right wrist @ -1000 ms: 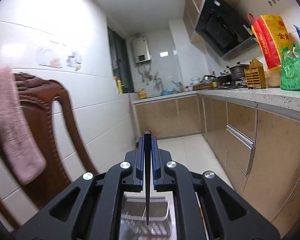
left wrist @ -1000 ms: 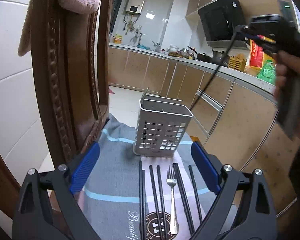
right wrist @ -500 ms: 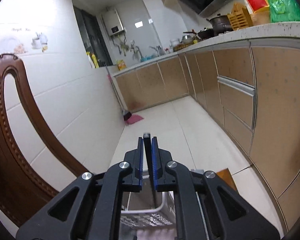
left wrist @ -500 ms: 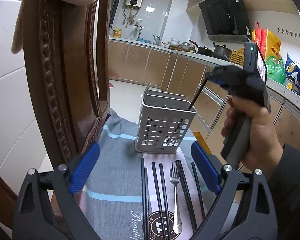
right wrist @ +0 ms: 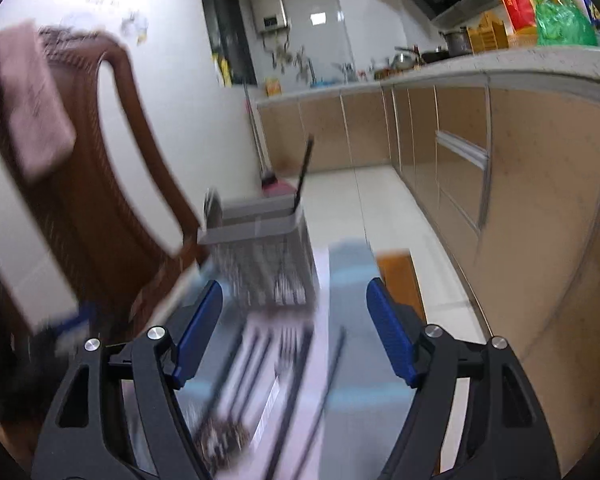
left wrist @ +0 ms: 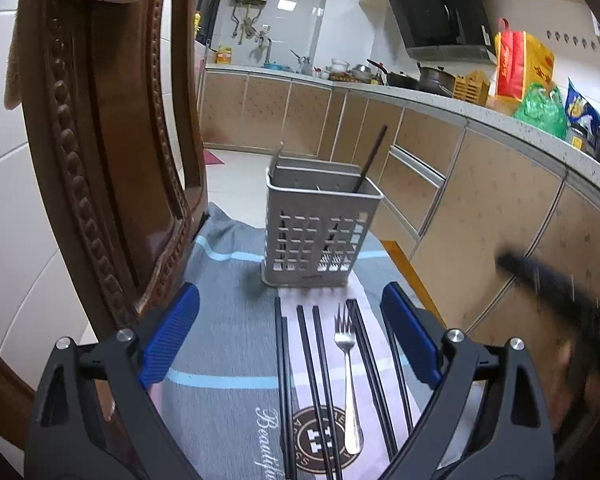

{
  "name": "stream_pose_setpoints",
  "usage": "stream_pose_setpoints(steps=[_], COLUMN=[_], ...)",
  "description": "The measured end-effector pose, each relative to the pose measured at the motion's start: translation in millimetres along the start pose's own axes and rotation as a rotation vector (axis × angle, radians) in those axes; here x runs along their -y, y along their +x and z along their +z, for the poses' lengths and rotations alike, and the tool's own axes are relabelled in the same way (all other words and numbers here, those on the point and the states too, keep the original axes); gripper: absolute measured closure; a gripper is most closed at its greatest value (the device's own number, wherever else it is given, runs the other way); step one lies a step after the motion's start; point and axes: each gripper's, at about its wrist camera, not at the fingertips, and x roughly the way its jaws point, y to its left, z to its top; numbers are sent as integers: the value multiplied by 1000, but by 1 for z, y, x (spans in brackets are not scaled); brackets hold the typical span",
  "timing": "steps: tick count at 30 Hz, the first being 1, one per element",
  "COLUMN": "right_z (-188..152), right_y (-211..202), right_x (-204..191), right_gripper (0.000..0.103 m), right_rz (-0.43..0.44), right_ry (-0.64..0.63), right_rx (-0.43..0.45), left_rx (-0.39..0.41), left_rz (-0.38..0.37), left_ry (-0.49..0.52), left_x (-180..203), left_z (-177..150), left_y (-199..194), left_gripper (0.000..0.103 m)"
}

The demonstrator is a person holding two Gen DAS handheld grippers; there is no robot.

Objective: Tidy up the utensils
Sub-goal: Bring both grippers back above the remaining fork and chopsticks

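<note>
Glossy metal fork (left wrist: 347, 364) on woven cloth mat (left wrist: 220, 344); matt grey plastic caddy (left wrist: 320, 232); polished carved wooden chair (left wrist: 112, 152).

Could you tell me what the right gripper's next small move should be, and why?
Probably lower the right gripper, its jaws opening with nothing between them, onto the nearest chopstick on the cloth. One chopstick already stands in the holder; several more and a fork lie waiting.
</note>
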Motion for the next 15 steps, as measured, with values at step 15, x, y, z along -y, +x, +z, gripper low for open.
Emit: stream_pose_setpoints(steps=[15], right_z=[-59], right_y=[-20], right_x=[8], right_gripper=[28], right_rz=[41], right_ry=[-11], right_rx=[-215], left_rx=[-206], left_rz=[13], left_ry=[79], left_x=[23], left_z=[-53], left_y=[-19], left_gripper=[11])
